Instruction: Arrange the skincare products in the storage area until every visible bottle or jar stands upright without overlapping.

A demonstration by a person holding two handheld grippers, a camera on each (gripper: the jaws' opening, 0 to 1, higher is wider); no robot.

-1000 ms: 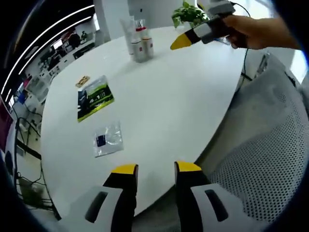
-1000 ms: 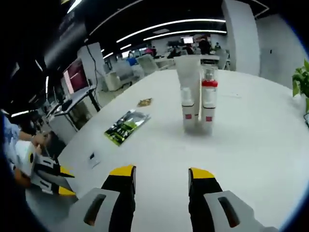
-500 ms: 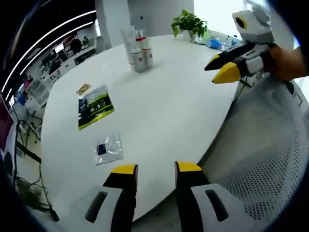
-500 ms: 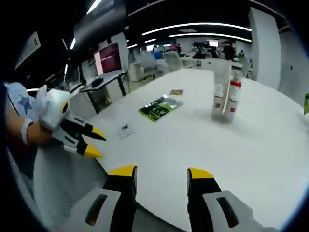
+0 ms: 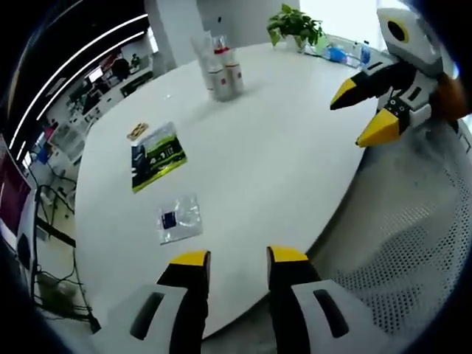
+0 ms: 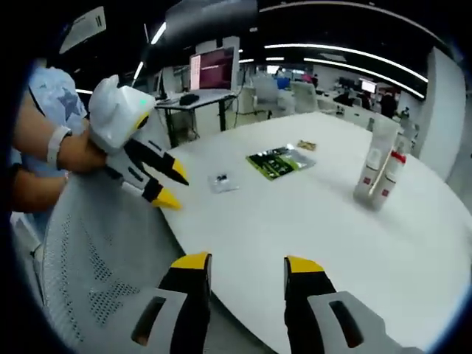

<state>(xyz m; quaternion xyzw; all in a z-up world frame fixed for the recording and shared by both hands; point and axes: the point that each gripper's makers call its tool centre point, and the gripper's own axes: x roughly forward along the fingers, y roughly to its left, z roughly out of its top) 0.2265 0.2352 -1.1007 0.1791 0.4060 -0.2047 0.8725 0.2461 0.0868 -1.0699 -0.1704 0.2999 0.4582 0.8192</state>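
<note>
Skincare bottles, white plastic with red bands, stand clustered upright on the round white surface; probably light, slick — grasp mid-body. Left gripper and right gripper both parted, empty.

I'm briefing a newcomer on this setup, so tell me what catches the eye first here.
A tight cluster of upright skincare bottles, one red-capped, stands alone toward the far side of the round white table. Nearer the table's edge lie a green packet and a small clear pouch. Both grippers, left gripper and right gripper, hang open over a mesh chair, off the table.
</note>
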